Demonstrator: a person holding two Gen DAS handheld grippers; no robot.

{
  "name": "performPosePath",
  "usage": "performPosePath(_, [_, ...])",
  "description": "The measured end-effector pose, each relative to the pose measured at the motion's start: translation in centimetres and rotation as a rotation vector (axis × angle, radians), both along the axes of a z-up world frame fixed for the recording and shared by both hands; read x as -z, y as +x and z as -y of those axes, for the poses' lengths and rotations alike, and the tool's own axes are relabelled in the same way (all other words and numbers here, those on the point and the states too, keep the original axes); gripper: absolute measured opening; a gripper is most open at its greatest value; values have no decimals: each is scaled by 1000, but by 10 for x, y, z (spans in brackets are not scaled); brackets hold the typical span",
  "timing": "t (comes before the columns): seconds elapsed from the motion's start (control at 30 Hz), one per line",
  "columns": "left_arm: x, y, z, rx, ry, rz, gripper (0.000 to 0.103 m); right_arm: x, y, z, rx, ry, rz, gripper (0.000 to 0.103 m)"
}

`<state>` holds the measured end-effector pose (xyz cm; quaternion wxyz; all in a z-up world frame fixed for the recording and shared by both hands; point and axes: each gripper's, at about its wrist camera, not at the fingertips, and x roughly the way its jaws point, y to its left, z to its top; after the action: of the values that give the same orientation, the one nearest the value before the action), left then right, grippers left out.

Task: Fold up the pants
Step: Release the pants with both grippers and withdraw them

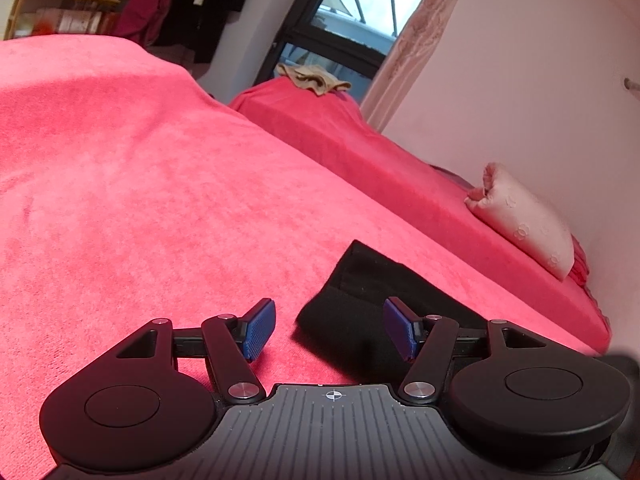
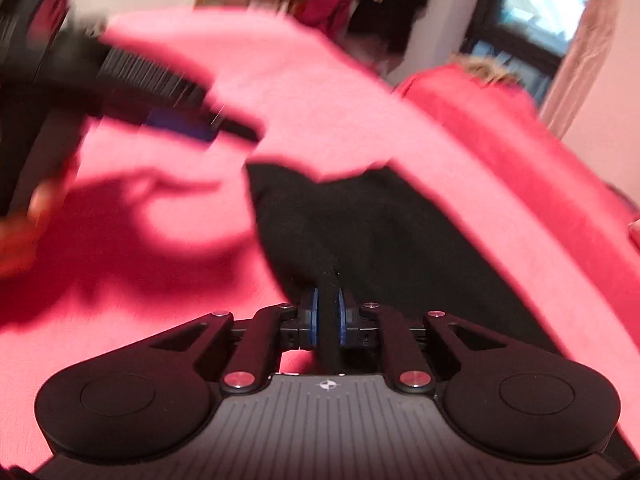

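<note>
1. Bed, covered in a red plush blanket, is the work surface. It gives a flat, wide area for folding. A second red-covered surface sits beyond it, toward the window, with a tan cloth on top, well apart from the work.
2. Black pants lie on the bed as a compact dark slab with a squared far edge, likely already folded at least once. In the left wrist view one corner sits just ahead of the jaws.
3. Pink pillow lies against the wall, off to the side of the pants and out of the fold path.
4. Right gripper: jaws closed down on a raised ridge of black pants fabric, with the blue pads pressing both sides. The pinch is at the near edge, probably to lift or carry that edge over for the next fold. The view is motion-blurred, so the exact layer count in the grip is unclear.
5. Left gripper: jaws spread wide, holding nothing. The right pad hovers over the pants corner and the left pad over bare blanket. The gripper looks positioned to take or pin that corner. The right wrist view shows it above the bed, left of the pants.
</note>
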<state>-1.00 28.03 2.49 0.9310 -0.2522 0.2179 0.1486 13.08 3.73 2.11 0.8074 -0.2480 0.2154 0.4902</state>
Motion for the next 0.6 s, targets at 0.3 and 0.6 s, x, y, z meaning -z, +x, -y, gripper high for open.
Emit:
performPosePath(0.3, [4, 5, 4, 21, 11, -27, 103, 4, 125, -17, 468, 48, -139, 49])
performPosePath(0.6, [11, 14, 10, 43, 36, -77, 103, -20, 81, 101, 549, 304, -161, 72])
